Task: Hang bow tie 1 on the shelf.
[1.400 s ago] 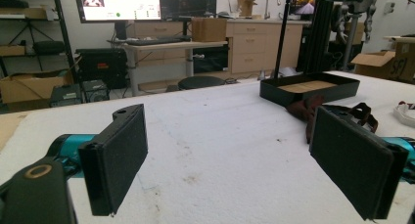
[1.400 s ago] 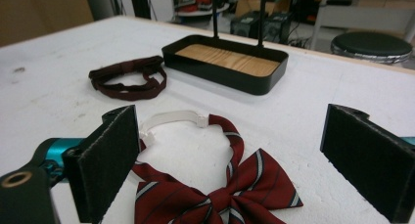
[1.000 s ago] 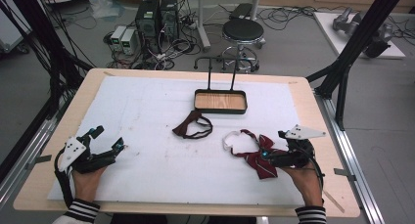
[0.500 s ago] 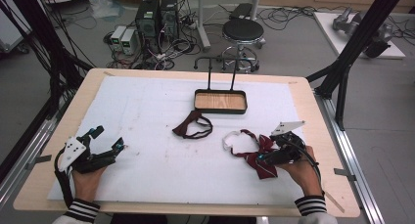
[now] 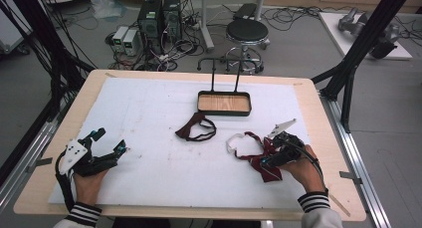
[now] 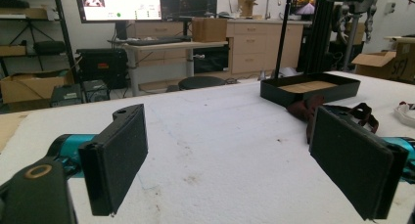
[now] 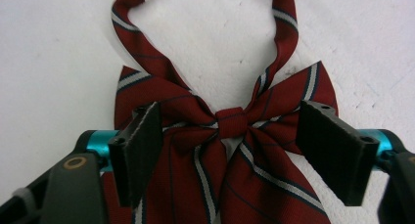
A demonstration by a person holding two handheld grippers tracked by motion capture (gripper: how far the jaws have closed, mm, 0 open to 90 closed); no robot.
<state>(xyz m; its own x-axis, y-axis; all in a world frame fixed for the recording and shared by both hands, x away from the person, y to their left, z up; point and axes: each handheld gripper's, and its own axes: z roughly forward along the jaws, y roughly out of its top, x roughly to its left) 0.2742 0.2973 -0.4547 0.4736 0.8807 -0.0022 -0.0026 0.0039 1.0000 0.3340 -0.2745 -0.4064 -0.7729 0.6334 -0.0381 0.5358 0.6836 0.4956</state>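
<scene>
A striped red bow tie (image 5: 259,157) (image 7: 235,150) with a white neck band lies flat on the white mat at the right. My right gripper (image 5: 271,161) (image 7: 235,155) hovers over it, open, its jaws on either side of the centre knot (image 7: 231,122). A plain dark red bow tie (image 5: 195,130) (image 6: 306,109) lies in the middle of the mat. Behind it stands a black tray (image 5: 200,108) (image 6: 274,93) with a wooden floor. At the near left, my left gripper (image 5: 110,143) (image 6: 244,160) rests low over the mat, open, nothing between its pads.
A white mat (image 5: 149,138) covers the wooden table (image 5: 50,138). Two thin black posts (image 5: 213,78) rise behind the tray. A stool (image 5: 248,31) and computer boxes (image 5: 159,14) stand on the floor beyond the far edge.
My right gripper has shifted left and forward over the striped bow tie, with its jaws now astride the knot. The left gripper has stayed put.
</scene>
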